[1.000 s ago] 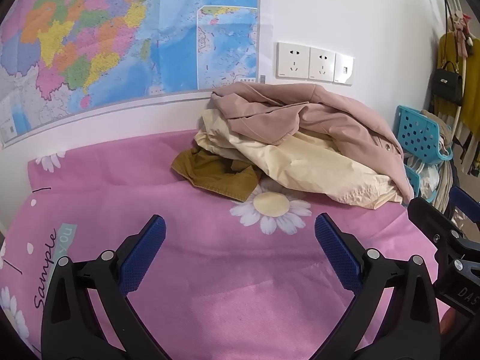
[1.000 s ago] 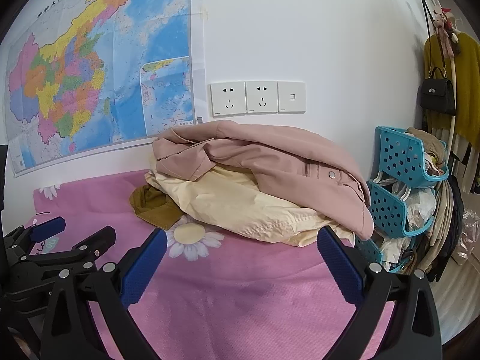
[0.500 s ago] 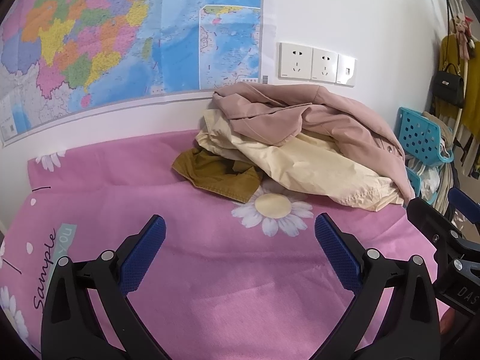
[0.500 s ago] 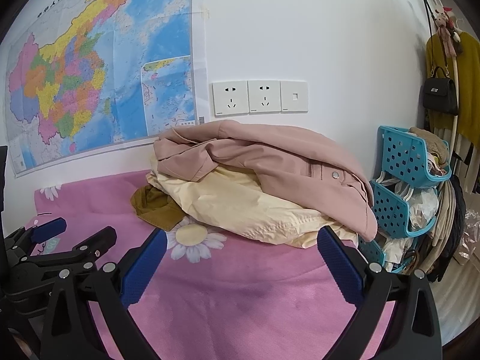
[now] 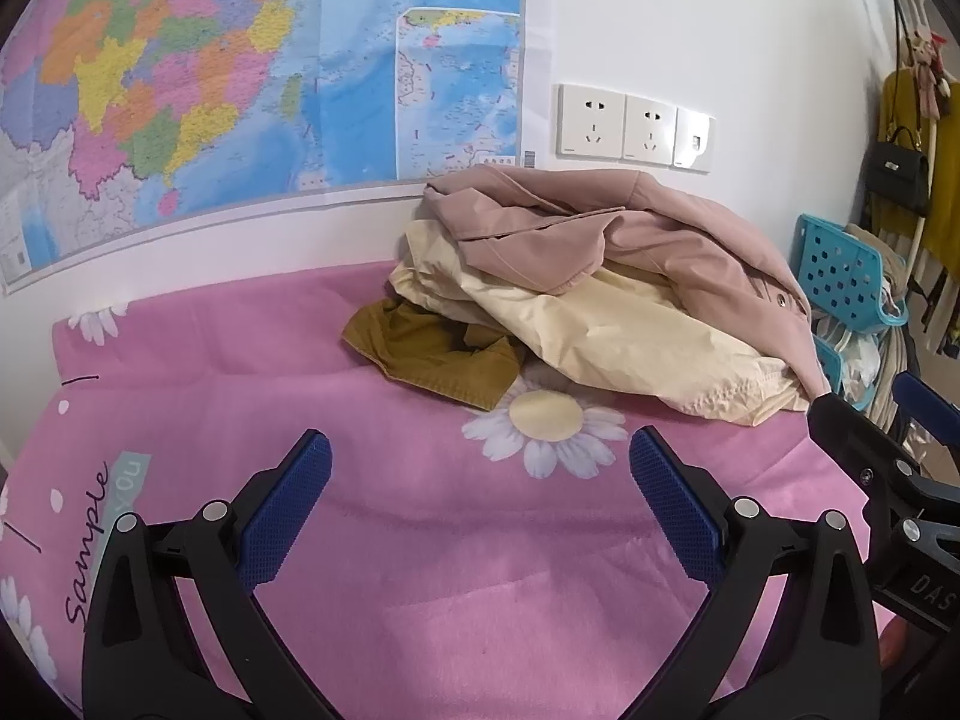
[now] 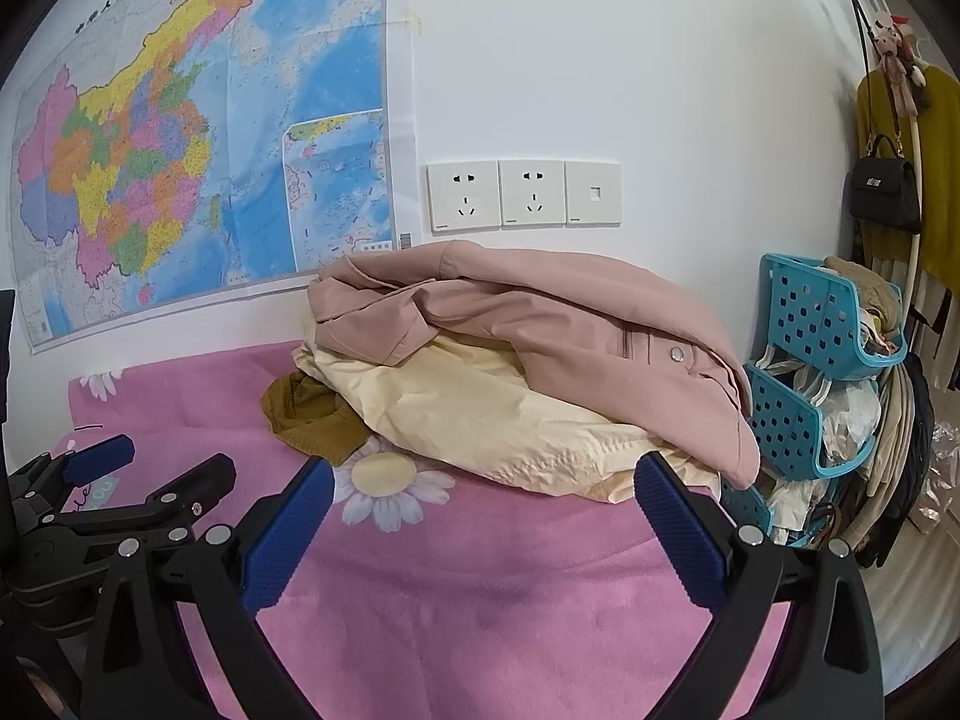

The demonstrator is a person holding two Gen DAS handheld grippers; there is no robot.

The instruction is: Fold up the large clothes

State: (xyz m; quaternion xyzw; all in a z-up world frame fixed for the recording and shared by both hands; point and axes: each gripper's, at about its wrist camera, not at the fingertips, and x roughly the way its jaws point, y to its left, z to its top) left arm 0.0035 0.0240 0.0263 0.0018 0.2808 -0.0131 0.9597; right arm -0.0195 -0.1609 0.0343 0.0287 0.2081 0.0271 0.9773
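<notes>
Both grippers have crept slightly nearer the pink jacket (image 6: 540,318), left gripper (image 5: 480,498) and right gripper (image 6: 483,516) fingers wide apart, empty.

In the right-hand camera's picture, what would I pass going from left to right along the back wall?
Map → wall sockets → blue baskets → black handbag.
</notes>
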